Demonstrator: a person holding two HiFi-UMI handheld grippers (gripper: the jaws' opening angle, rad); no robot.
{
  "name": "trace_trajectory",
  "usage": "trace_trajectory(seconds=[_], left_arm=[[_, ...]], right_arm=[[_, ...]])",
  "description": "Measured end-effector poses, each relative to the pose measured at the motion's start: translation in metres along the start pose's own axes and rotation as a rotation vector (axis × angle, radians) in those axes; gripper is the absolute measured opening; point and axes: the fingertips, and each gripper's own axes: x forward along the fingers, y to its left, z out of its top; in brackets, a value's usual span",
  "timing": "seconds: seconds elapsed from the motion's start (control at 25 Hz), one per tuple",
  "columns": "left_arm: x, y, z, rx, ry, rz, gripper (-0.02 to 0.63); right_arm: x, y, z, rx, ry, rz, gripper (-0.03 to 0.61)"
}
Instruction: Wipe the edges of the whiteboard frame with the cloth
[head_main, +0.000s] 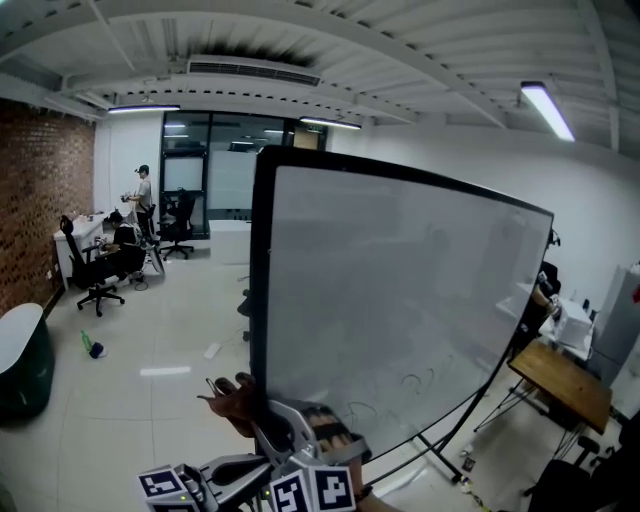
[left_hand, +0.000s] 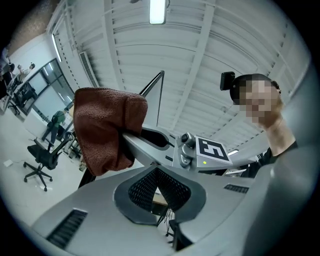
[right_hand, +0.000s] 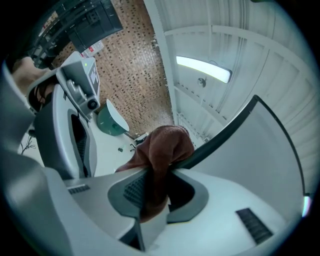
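Two pads of your right gripper are pinching the brown cloth. It runs down between them and bunches just past the tips, where it drapes over the dark whiteboard frame. The head view shows that contact low on the frame's left upright, near its bottom corner. Your left gripper sits just beside the right one, away from the board. Its pads are pressed together at the tips with nothing between them, and it looks across at the cloth. Directly ahead of the right gripper and up from it spreads the whiteboard surface. It is pale grey and mostly bare, with a few faint scribbles near its lower edge. Below and to the gripper's right, the board's thin dark stand legs reach a glossy, light tiled floor. Well off to the gripper's left is a brick wall, with black office chairs in front of it. Farther back a person stands by glass partitions. Beyond the board's right side stands a wooden table. Overhead, a strip light glows on a ribbed white ceiling.
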Motion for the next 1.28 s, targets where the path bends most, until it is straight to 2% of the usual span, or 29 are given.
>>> trace_trajectory(seconds=[0.2, 0.4, 0.64, 0.88, 1.28], left_arm=[[0.005, -0.010, 0.011, 0.043, 0.025, -0.087, -0.012], [0.009, -0.013, 0.026, 0.074, 0.037, -0.141, -0.012], [0.023, -0.021, 0.035, 0.101, 0.055, -0.201, -0.012], [0.025, -0.023, 0.050, 0.146, 0.076, -0.243, -0.012], [0.030, -0.030, 0.064, 0.175, 0.077, -0.295, -0.011]], right_arm=[[-0.002, -0.007, 0.008, 0.041, -0.015, 0.059, 0.077], [0.002, -0.014, 0.013, 0.103, -0.014, 0.123, 0.077], [-0.005, -0.034, 0.019, 0.097, -0.007, 0.109, 0.077], [0.004, -0.038, 0.028, 0.122, -0.023, 0.180, 0.077], [0.006, -0.052, 0.035, 0.085, 0.029, 0.179, 0.077]])
